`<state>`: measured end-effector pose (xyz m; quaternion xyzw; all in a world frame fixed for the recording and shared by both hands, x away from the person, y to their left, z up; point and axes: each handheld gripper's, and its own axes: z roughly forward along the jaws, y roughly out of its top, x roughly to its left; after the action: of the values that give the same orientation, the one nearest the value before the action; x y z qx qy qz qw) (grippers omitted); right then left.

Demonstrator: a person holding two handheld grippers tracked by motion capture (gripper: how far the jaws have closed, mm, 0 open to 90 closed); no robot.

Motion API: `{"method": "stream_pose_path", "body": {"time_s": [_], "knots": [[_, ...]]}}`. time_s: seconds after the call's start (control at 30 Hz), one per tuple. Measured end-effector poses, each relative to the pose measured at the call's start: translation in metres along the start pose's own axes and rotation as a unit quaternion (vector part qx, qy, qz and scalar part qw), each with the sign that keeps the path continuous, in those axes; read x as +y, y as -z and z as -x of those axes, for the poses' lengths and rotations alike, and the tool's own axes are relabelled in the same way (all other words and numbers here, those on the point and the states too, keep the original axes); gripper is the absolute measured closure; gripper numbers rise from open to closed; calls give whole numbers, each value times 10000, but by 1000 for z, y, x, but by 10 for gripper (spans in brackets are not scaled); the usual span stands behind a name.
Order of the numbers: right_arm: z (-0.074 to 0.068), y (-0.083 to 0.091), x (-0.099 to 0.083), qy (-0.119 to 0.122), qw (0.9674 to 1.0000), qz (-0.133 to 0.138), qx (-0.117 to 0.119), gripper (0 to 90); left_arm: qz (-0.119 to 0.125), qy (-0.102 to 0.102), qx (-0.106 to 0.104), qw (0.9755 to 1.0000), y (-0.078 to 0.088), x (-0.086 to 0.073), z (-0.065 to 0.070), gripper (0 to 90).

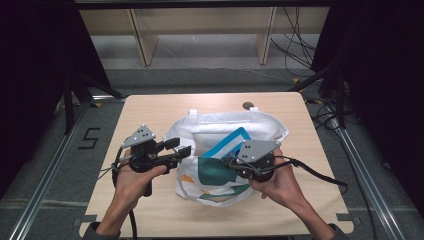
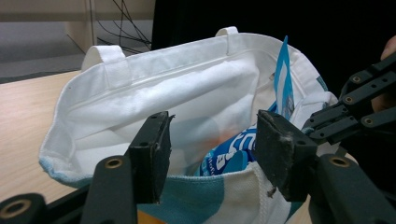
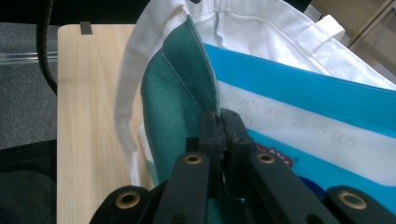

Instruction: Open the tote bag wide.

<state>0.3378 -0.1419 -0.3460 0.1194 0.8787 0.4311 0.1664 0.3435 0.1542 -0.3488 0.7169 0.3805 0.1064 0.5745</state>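
On the light wooden table (image 1: pixel 150 210) a white cloth tote bag with teal and orange patches (image 1: pixel 220 125) is laid on its side, its mouth turned toward the person. At the left, the left gripper (image 1: pixel 179 150) is held level at the bag's near-left rim; in the left gripper view its pads (image 2: pixel 152 154) are seen parted, with the teal-and-white hem (image 2: pixel 210 196) lying just below the gap and nothing pressed between them, so no hold is made there. Inside the mouth a blue and white plastic packet (image 2: pixel 229 158) is lodged, its long axis running from the near rim up toward the bag's far right corner, one corner standing up past the rim. It lies ahead and slightly to the right of the left gripper, which is judged the better placed hand for it. At the right, the right gripper (image 1: pixel 235 164) is clamped on the bag's teal fabric edge (image 3: pixel 187 84), the jaws fully together on the cloth, the packet (image 3: pixel 327 126) just beside them. The packet's lower end and the bag's bottom are hidden by cloth, and its print cannot be read.
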Motion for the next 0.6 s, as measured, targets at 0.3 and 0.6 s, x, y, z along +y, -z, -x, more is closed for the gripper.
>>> {"method": "stream_pose_path", "body": {"time_s": [0.3,0.6], "knots": [[4,1,0,-83,10000,38,27,888,-302,-310,-168,9989,4,3,9,419],[10,4,3,-211,9996,70,195,886,-791,-822,-270,9931,-9,-2,10,350]]}}
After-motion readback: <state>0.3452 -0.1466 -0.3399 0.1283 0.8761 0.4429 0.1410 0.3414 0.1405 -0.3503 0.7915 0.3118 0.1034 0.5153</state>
